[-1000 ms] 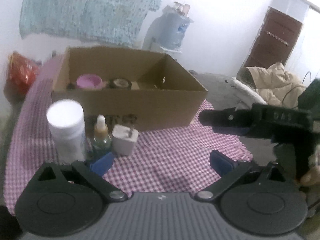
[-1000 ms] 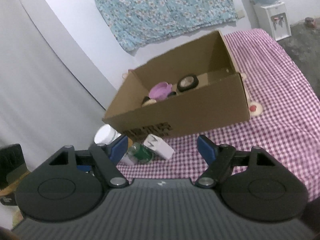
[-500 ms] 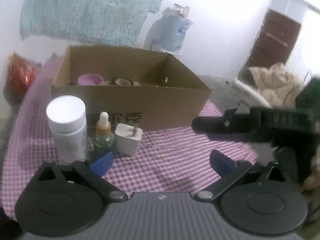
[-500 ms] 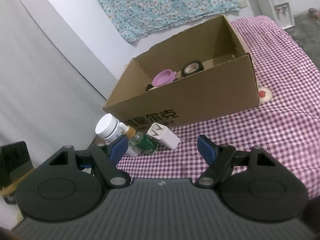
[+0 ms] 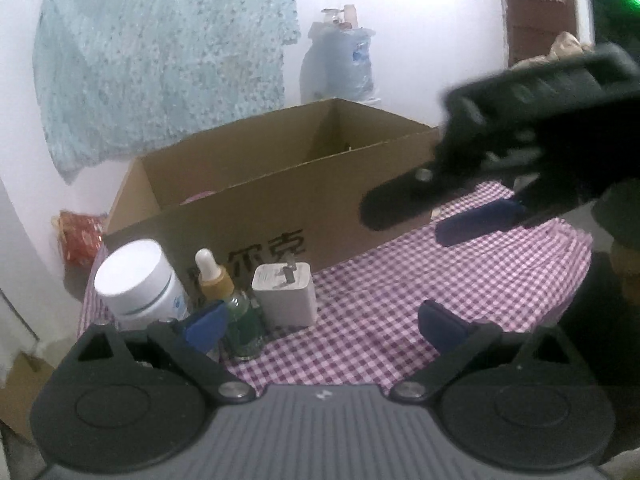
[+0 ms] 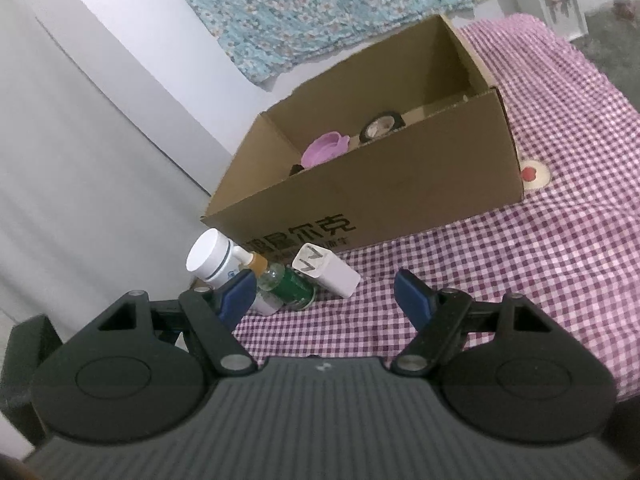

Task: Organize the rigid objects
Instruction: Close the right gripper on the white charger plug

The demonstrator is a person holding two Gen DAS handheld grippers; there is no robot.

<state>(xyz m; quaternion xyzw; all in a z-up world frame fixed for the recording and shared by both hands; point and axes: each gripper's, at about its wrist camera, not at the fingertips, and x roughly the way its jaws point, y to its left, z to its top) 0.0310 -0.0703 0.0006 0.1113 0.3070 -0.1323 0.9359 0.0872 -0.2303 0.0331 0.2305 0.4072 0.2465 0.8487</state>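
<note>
Just past my spread, empty left gripper (image 5: 318,322) stand jar (image 5: 138,282), dropper (image 5: 236,312) and charger (image 5: 286,294). My right gripper (image 6: 324,294) gapes too. Only its view shows the box's (image 6: 400,196) pink lid (image 6: 326,148).

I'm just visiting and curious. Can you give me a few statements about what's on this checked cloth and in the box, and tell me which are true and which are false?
1. The white charger plug stands outside the cardboard box, on the checked cloth. True.
2. The dropper bottle is lying inside the box. False: it stands on the cloth between the white jar and the charger plug.
3. A pink dish and a roll of tape are in the box. True.
4. The right gripper is clamped on the white jar. False: its fingers are apart and hold nothing.
5. The left gripper holds the charger plug. False: its fingers are open and empty.
</note>
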